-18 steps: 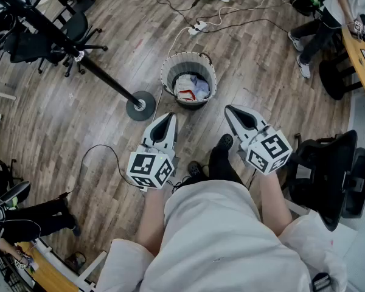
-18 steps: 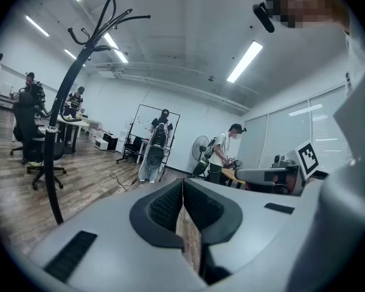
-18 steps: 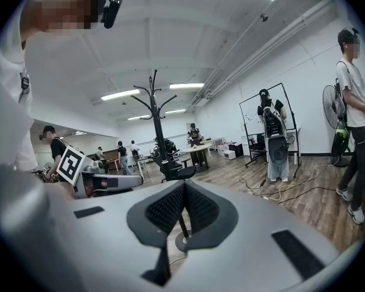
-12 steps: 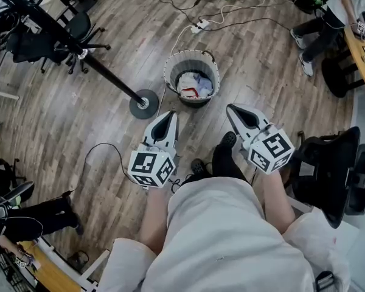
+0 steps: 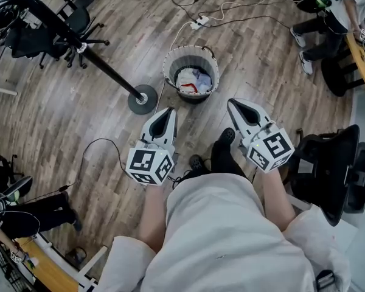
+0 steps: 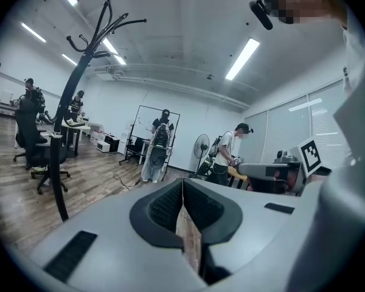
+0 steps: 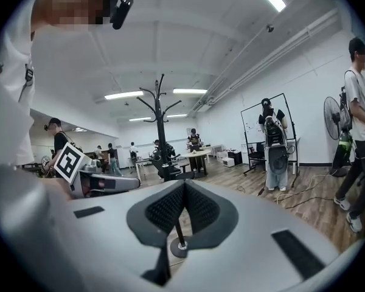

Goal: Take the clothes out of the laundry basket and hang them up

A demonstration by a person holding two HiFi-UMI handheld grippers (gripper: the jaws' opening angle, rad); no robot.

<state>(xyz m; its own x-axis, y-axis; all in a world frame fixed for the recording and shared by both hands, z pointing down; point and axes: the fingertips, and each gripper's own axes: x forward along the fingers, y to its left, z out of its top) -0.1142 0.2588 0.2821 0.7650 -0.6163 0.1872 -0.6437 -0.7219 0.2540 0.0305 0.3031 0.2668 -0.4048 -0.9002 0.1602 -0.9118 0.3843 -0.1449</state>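
A round grey laundry basket point(image 5: 170, 72) stands on the wood floor ahead of me, with white, blue and red clothes point(image 5: 192, 81) bunched inside. A black coat stand point(image 5: 109, 73) slants from the upper left down to its round base point(image 5: 142, 98) just left of the basket. The stand's hooked top point(image 6: 103, 26) shows in the left gripper view and its trunk point(image 7: 161, 120) in the right gripper view. My left gripper point(image 5: 168, 111) hovers short of the basket, shut and empty. My right gripper point(image 5: 232, 104) hangs level with it on the right, also shut with nothing held.
A power strip with white and black cables point(image 5: 198, 24) lies beyond the basket. A black cable point(image 5: 103, 143) loops on the floor at left. A black office chair point(image 5: 328, 169) stands close on my right, another chair point(image 5: 39, 41) at the upper left. A seated person point(image 5: 328, 23) is at the far right.
Both grippers stay shut and almost still. The head view has drifted slightly, so the basket and stand base sit a little higher in the picture.
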